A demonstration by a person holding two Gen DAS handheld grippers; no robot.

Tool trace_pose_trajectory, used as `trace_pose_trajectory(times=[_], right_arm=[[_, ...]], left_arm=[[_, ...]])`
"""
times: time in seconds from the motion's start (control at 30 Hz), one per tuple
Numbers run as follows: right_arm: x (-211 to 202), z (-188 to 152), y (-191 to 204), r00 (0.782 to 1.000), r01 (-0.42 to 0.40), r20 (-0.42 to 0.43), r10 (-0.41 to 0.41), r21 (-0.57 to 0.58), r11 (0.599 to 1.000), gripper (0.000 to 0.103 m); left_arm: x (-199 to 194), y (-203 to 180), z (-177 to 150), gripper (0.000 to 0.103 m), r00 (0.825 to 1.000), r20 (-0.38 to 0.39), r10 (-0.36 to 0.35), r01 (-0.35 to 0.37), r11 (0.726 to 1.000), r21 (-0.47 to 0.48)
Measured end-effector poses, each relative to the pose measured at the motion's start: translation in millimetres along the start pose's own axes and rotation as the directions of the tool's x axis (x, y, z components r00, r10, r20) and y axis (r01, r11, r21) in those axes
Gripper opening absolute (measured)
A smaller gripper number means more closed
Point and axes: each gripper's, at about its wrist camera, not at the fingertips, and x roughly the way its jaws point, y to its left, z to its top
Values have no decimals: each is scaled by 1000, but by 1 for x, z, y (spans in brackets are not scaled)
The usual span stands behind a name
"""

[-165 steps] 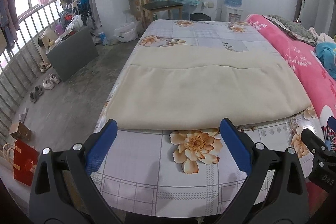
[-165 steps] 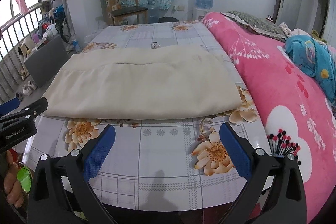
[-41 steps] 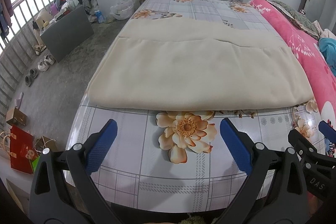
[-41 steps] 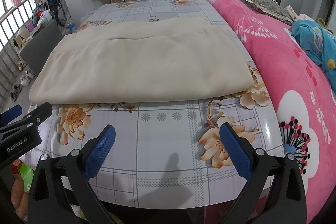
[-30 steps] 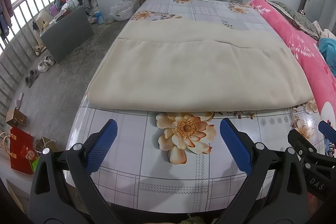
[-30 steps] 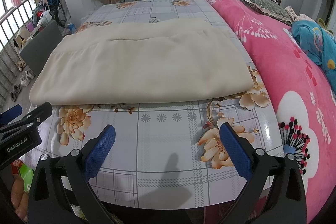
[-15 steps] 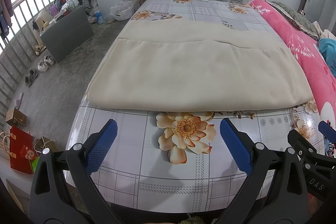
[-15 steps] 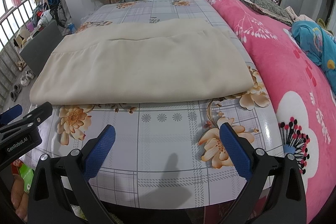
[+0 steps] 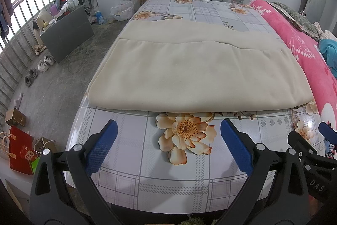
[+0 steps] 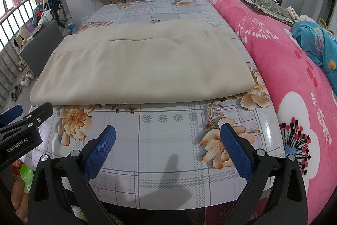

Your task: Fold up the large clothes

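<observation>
At the lower left of the right wrist view, white letters "GenRobot.AI" stand on the black body of the left gripper (image 10: 20, 117); its own camera shows its blue textured pads spread wide, holding nothing (image 9: 168, 140). At the lower right of the left wrist view, "DAS" is readable on the right gripper (image 9: 316, 153), whose jaws are also wide apart and empty (image 10: 167, 142). The cream garment (image 9: 195, 69), soft and matte, lies folded flat across the middle of the glossy flowered table (image 9: 168, 182), beside a fluffy pink blanket (image 10: 294, 69).
</observation>
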Motion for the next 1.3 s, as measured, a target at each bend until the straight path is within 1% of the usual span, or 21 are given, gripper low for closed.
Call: trace_pose_trajectory(times=[1.3], right_arm=[[-1, 4, 1, 1000, -1, -1, 1, -2, 1000, 97]], left_arm=[[0, 1, 0, 95, 1000, 1, -4, 4, 1000, -3]])
